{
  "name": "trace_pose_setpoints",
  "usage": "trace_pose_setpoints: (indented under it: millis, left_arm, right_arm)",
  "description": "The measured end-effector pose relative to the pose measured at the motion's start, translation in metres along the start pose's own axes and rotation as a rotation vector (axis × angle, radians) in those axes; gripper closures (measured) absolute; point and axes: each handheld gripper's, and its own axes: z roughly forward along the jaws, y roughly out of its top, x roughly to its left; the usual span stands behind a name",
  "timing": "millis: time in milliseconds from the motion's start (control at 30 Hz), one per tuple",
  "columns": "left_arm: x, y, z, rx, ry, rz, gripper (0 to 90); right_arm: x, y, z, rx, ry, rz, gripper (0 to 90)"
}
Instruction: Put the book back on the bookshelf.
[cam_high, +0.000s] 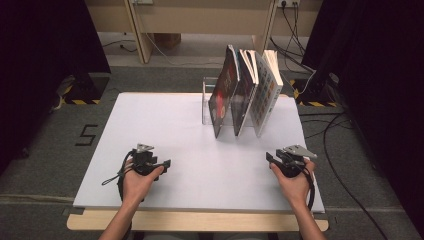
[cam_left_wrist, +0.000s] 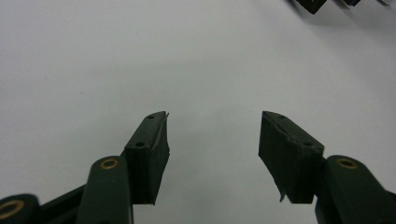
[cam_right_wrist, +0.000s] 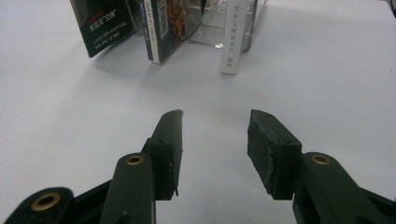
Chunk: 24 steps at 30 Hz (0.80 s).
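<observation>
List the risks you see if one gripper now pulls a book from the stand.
1. The three books lean left against each other in the clear acrylic stand; removing one may topple the others.
2. The white-spined book stands close to its neighbour, so open fingers may catch two.
3. The light stand might slide on the smooth white table.

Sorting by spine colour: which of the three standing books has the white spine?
The white-spined book, standing against the clear acrylic holder; the other two books' spines are dark.
</observation>
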Motion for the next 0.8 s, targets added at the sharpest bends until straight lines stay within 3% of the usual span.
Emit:
trace_pose_setpoints:
  millis: [800]
  left_arm:
    - [-0.001, -0.004, 0.003, -0.007, -0.006, -0.009, 41.2]
  right_arm:
    - [0.002, -0.016, -0.003, -0.015, 0.001, 0.014, 53.9]
